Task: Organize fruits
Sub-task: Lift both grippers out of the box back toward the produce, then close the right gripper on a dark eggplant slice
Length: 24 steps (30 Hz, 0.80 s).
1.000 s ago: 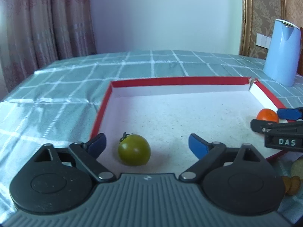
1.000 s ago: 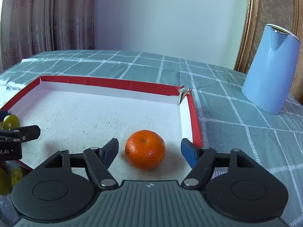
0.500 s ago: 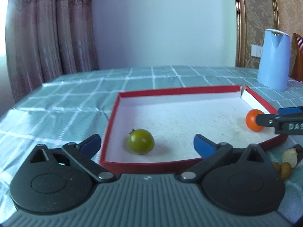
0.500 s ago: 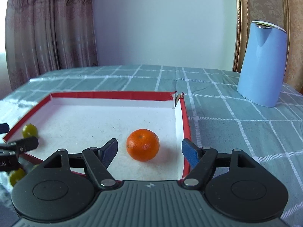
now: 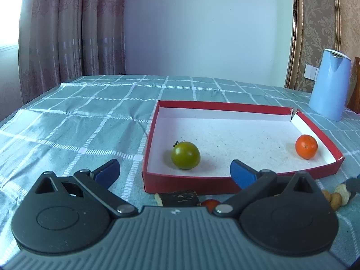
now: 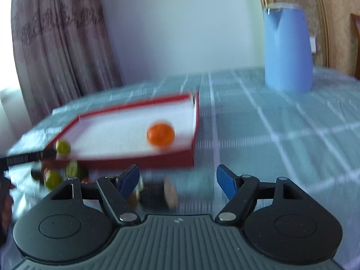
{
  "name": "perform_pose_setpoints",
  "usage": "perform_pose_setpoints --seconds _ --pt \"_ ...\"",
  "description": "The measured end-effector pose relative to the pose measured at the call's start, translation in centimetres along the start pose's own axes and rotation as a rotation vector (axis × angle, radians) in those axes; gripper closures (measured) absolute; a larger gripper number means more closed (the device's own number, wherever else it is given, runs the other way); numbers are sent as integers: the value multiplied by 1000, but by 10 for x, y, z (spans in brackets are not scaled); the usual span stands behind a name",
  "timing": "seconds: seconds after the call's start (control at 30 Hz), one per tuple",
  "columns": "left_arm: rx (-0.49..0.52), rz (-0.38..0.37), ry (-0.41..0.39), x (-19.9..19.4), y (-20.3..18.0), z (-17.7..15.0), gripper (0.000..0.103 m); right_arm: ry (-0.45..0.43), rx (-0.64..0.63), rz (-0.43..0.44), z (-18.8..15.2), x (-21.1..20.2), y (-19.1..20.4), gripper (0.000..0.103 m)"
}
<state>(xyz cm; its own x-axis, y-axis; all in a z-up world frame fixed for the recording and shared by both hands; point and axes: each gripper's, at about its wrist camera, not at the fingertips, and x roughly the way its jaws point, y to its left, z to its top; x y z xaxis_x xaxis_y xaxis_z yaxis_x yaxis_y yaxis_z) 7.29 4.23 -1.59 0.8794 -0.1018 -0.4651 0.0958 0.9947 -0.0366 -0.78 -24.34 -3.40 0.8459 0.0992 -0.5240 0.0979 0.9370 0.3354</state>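
both grippers have pulled back out of the red tray [image 5: 245,183] since a second ago, leaving the green tomato [image 5: 185,155] resting near its front left corner and the orange mandarin [image 5: 306,146] near its right wall, well apart from each other. a second ago each fruit sat between a pair of blue fingers; now both lie free on the tray floor, so two fruits look delivered and the next pick probably comes from the loose pile on the checked tablecloth [image 5: 90,121] just in front of the tray. the left gripper [image 5: 174,172] stands spread as wide as it goes, with nothing between its jaws and touching nothing. the right gripper [image 6: 177,180] has just been opening a little further and also grips nothing; its view is smeared by motion, but a dark roll-like item [image 6: 157,193] and some small yellow-green fruits [image 6: 52,178] seem to lie below and left of it. a blue kettle [image 5: 329,87] stands beyond the tray.
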Motion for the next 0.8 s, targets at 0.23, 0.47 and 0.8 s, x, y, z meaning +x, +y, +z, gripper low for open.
perform_pose_setpoints --seconds 0.23,0.47,0.8 --pt "-7 0 14 2 2 -1 0 -23 51 44 1 -5 -4 26" --pt "-8 -3 16 3 4 0 0 62 -66 50 -7 2 15 26" --pt "-7 -5 18 4 3 -1 0 74 -147 -29 -10 5 20 47"
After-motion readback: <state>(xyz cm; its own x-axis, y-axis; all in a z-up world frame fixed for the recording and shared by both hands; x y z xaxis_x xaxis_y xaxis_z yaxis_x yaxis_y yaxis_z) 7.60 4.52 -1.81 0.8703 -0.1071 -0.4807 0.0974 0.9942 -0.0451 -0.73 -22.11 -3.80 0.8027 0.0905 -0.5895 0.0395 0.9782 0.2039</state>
